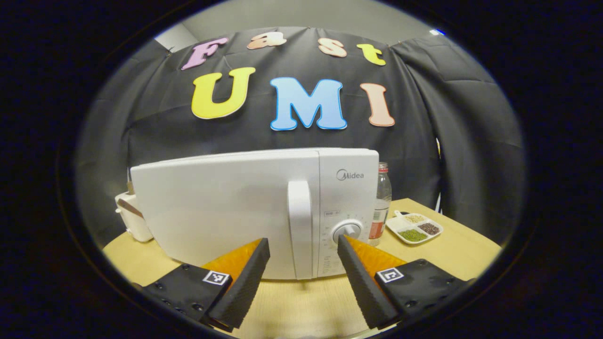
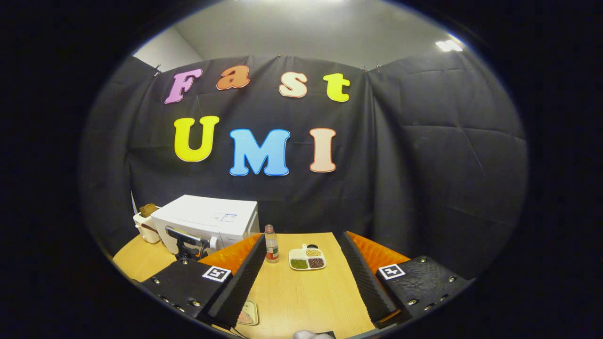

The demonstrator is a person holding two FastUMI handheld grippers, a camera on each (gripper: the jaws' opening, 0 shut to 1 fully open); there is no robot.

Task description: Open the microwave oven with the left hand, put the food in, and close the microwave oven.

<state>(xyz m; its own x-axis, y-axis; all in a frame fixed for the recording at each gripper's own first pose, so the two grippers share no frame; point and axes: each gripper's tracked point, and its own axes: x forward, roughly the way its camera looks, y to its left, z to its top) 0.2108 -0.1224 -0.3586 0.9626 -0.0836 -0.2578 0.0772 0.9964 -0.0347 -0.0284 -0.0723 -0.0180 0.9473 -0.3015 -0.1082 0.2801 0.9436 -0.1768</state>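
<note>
Facing the microwave oven (image 1: 249,212) head-on in the left gripper view, with the left gripper (image 1: 304,273) low in the foreground, fingers spread wide and holding nothing. Straight ahead and centred in the gap between those fingers: the door handle (image 1: 300,226), a white vertical bar with its long axis running up and down, set at the right edge of the door beside the control panel and dial (image 1: 347,230). Near but apart; no contact yet. Door shut, front face pointing toward the camera, cabinet's long axis running left to right across the bench (image 1: 306,301). Judged from this: door not yet opened, and the coming move calls for a short push forward so the fingers straddle the bar, then a pull, with the hinge presumably on the far left edge.

In the right gripper view, right gripper (image 2: 301,278) also wide and empty, well back from the oven, which sits far off to the left with the other gripper in front of it. So left clearly the nearer of the two. Part of a small tray (image 2: 248,314) at the bottom edge by the left finger; contents too cut off to tell.

Farther back on the bench, right of the oven: a bottle (image 1: 382,202) and a divided dish (image 1: 414,229) of grains. Left of the oven, a toaster (image 1: 132,216).
</note>
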